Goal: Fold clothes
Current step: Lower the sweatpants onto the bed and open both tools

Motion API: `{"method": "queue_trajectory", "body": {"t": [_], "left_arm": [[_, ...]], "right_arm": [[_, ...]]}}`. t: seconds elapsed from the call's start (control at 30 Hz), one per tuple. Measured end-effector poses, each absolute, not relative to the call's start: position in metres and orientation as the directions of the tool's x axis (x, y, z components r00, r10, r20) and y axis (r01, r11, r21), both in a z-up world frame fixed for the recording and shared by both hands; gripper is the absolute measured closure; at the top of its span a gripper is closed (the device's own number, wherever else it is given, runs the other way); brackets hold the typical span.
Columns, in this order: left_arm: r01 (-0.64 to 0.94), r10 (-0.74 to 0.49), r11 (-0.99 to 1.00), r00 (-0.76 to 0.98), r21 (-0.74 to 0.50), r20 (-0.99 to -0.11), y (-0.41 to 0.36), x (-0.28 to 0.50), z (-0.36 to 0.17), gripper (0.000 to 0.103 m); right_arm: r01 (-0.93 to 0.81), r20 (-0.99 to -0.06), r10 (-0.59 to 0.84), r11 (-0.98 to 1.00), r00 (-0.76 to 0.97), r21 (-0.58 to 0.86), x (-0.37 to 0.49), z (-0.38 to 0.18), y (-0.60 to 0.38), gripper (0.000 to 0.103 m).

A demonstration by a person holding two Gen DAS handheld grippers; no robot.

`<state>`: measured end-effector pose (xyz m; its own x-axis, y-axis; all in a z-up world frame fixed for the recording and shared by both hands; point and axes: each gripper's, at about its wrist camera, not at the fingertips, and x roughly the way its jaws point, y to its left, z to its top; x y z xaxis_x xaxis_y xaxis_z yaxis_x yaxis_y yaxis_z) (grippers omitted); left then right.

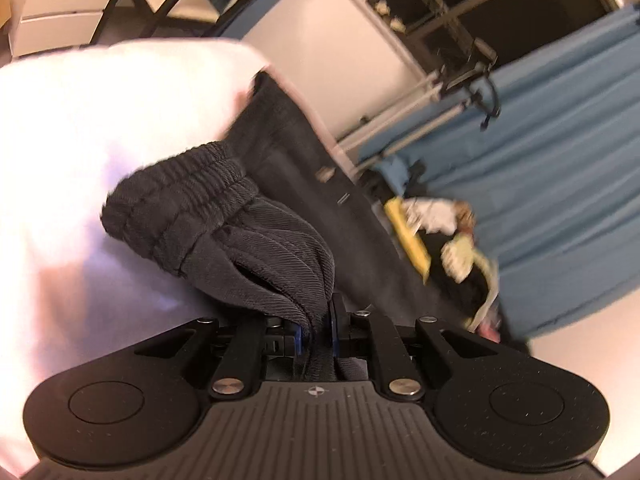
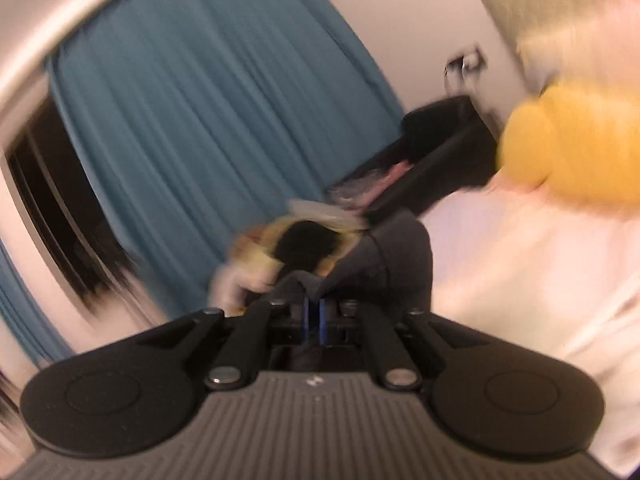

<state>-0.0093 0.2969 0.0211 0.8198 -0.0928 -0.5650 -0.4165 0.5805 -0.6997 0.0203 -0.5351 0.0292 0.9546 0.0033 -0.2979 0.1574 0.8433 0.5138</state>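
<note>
A dark grey garment (image 1: 224,232) with a ribbed elastic waistband bunches just in front of my left gripper (image 1: 316,332), whose jaws are shut on its fabric. The rest of it stretches away across a white bed surface (image 1: 80,140). In the blurred right wrist view, my right gripper (image 2: 314,316) is shut on another part of the dark grey garment (image 2: 384,256), which rises in a fold from the jaws. Between the two grippers the cloth hangs lifted above the white bed surface (image 2: 500,264).
Blue curtains (image 1: 560,152) (image 2: 208,120) hang by a dark window (image 1: 480,12). A heap of mixed clothes (image 1: 460,248) (image 2: 280,248) lies past the garment. A yellow cushion (image 2: 572,144) sits at the right, with a black chair (image 2: 440,144) behind. White drawers (image 1: 60,12) stand far left.
</note>
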Motion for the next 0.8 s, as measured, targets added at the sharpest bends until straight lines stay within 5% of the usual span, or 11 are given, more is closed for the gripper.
{"method": "queue_trajectory", "body": {"t": [0.17, 0.27, 0.4, 0.43, 0.53, 0.8], "left_arm": [[-0.403, -0.143, 0.639, 0.774, -0.655, -0.616, 0.292, -0.022, -0.023, 0.085], [-0.398, -0.14, 0.649, 0.775, -0.648, -0.616, 0.293, -0.024, -0.028, 0.081], [-0.351, -0.132, 0.73, 0.769, -0.586, -0.625, 0.283, -0.034, -0.013, 0.031], [-0.327, -0.123, 0.766, 0.77, -0.554, -0.626, 0.277, -0.037, -0.008, 0.021], [-0.284, -0.086, 0.835, 0.778, -0.471, -0.622, 0.263, -0.048, 0.009, 0.017], [-0.172, -0.06, 0.909, 0.848, -0.38, -0.527, 0.207, -0.052, 0.058, 0.012]], "right_arm": [[0.378, -0.606, 0.071, 0.723, 0.792, 0.578, -0.017, -0.095, -0.579, 0.097], [0.364, -0.597, 0.071, 0.733, 0.799, 0.575, -0.026, -0.117, -0.581, 0.098], [0.364, -0.605, 0.032, 0.774, 0.796, 0.519, -0.021, -0.102, -0.572, 0.085], [0.366, -0.608, 0.03, 0.775, 0.793, 0.516, -0.023, -0.098, -0.573, 0.074], [0.337, -0.594, 0.021, 0.807, 0.804, 0.484, -0.024, -0.083, -0.562, 0.05], [0.301, -0.468, -0.106, 0.88, 0.878, 0.366, -0.03, -0.016, -0.523, 0.027]]}}
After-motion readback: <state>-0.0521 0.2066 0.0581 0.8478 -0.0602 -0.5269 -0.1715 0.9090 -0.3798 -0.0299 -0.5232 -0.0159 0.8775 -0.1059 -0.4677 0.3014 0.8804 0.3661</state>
